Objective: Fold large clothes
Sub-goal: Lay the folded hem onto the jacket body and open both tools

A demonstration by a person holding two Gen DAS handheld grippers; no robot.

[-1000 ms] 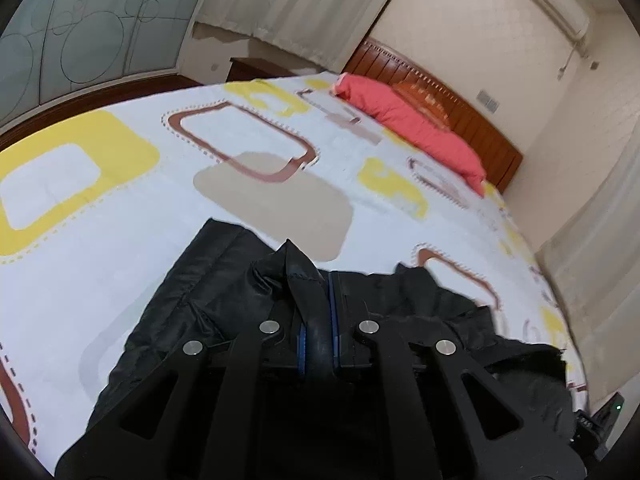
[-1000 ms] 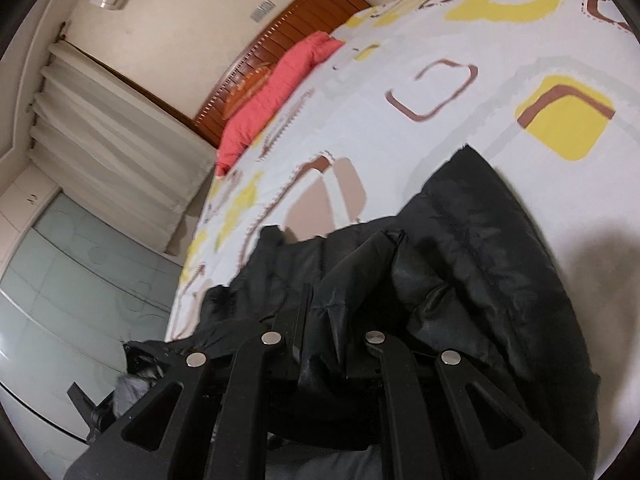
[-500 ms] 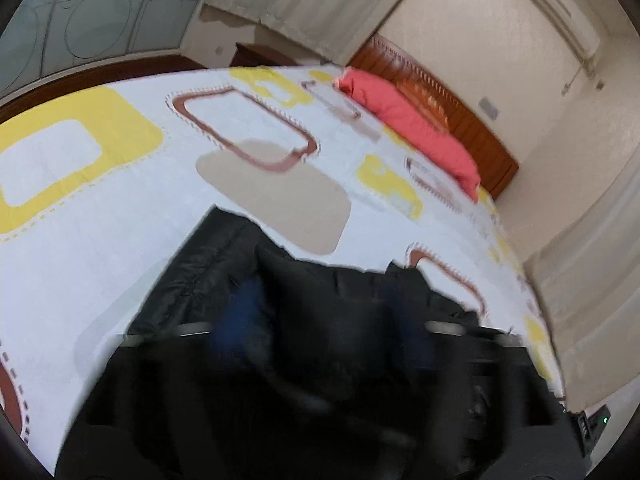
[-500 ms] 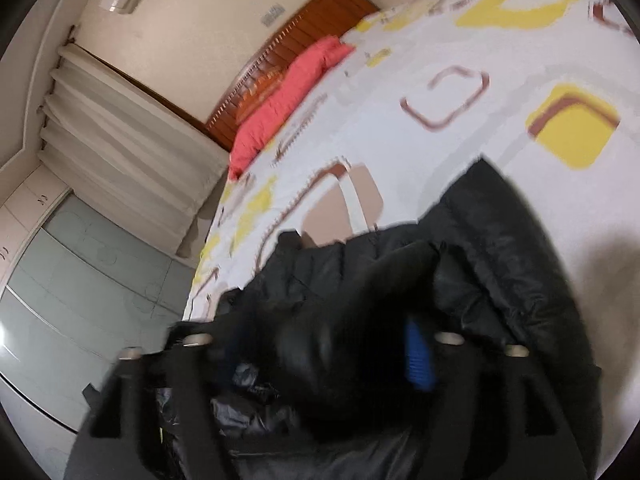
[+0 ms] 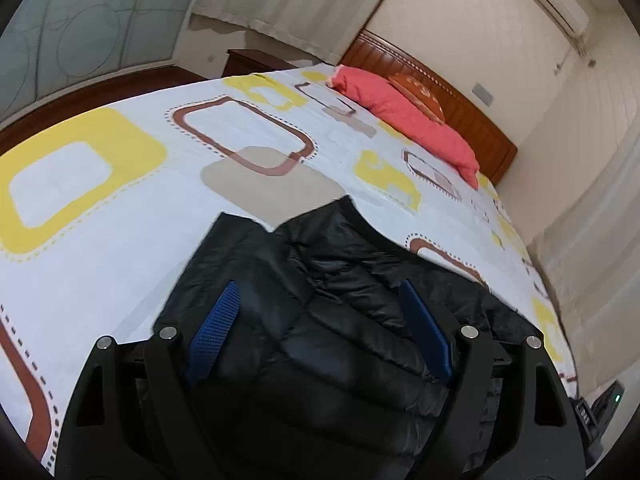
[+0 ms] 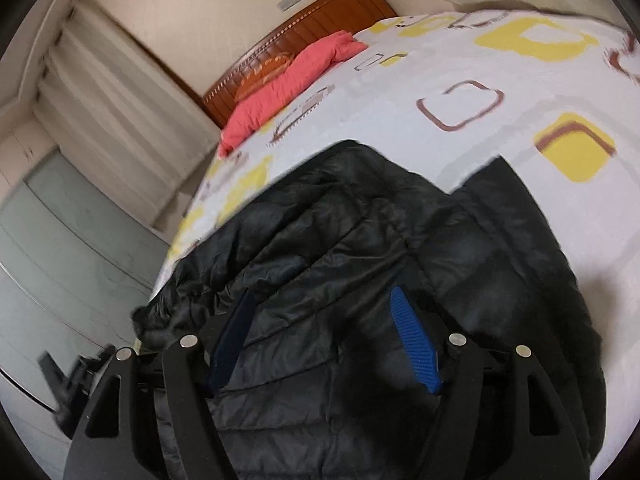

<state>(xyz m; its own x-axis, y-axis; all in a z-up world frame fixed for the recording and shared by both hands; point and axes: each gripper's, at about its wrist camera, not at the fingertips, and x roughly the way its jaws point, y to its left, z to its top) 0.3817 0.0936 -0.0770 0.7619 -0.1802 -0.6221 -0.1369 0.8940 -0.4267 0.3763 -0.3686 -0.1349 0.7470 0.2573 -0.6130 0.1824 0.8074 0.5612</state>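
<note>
Black puffer jacket (image 5: 332,320) is lying on the bed (image 5: 120,240), right under and ahead of both sets of jaws. Left gripper (image 5: 320,332) has its jaws spread wide after just letting go, blue pads (image 5: 212,336) clear of the fabric on either side, nothing pinched. Same deal with the right gripper (image 6: 324,340): jaws parted and just eased in a touch, jacket showing between them but not clamped.

Out past the jaws it's a patterned sheet with yellow and brown squares, then a red pillow (image 5: 408,120) against a wooden headboard (image 5: 440,92) at the far end. Curtains (image 6: 120,100) and a pale green wardrobe (image 6: 72,248) sit off to the left of the right jaws. Nothing is lying on top of the jacket.

No readable writing or brand that I can make out.

Jacket's long axis runs roughly away from the jaws toward the headboard, with a notch in its far edge.
</note>
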